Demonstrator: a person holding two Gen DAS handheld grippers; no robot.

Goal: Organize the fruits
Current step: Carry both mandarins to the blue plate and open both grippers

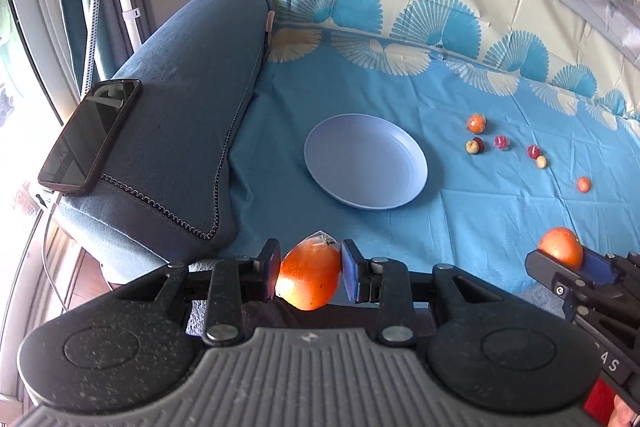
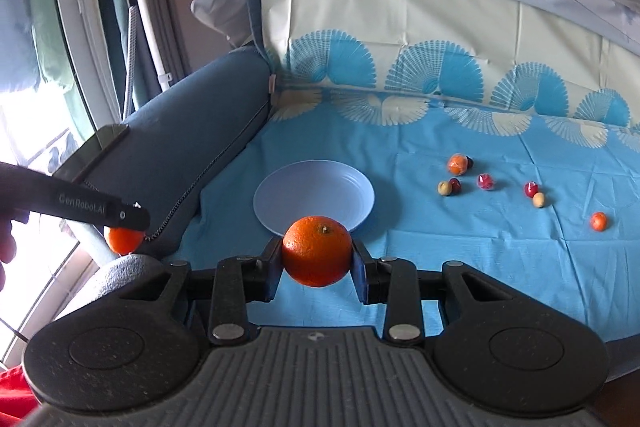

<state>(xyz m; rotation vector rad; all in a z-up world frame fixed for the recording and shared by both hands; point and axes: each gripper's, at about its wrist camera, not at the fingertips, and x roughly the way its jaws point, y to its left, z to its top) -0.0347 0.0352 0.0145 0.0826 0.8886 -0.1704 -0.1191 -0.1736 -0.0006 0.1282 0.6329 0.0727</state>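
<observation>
Both grippers are carrying fruit. The left gripper point(image 1: 310, 273) is clamped on a wrapped orange point(image 1: 310, 277), bottom center, its long axis tilted upward with the twisted wrap tip pointing to the top. The right gripper point(image 2: 317, 254) squeezes a round orange point(image 2: 317, 251), stem end facing up-right, just below the empty blue plate point(image 2: 280, 195) mid-frame.

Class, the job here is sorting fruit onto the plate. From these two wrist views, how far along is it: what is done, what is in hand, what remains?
Done: nothing yet; the plate holds no fruit. In hand: the left gripper is shut on a wrapped orange, and the right gripper is shut on a bare orange, both short of the plate. Left: the small fruits scattered on the blue cloth to the plate's right.
</observation>
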